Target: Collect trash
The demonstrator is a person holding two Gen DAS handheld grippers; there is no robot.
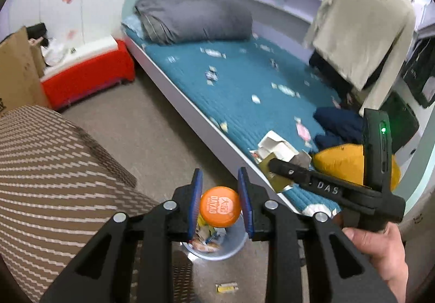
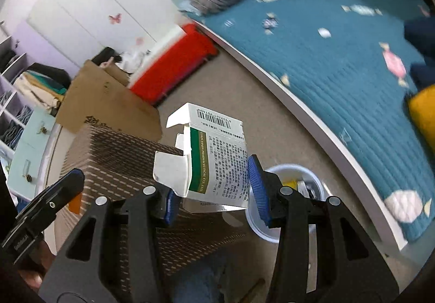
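Note:
My left gripper (image 1: 220,180) is shut on an orange round item printed DAYAO (image 1: 219,206); whatever lies under its top is hidden. Directly below it a white trash bin (image 1: 239,243) stands on the floor with wrappers inside. My right gripper (image 2: 214,186) is shut on a white and green medicine box (image 2: 217,164) with its flaps open. The bin (image 2: 296,175) shows just behind the right finger (image 2: 258,186). In the left wrist view the right gripper (image 1: 274,164) comes in from the right with the box (image 1: 274,145), above the bed's edge.
A brown striped stool (image 1: 54,175) stands left of the bin. The bed with a teal quilt (image 1: 244,91) and grey pillow (image 1: 195,17) runs along the right. A red box (image 1: 89,77) and cardboard (image 1: 16,72) sit behind. A small yellow wrapper (image 1: 225,287) lies on the floor.

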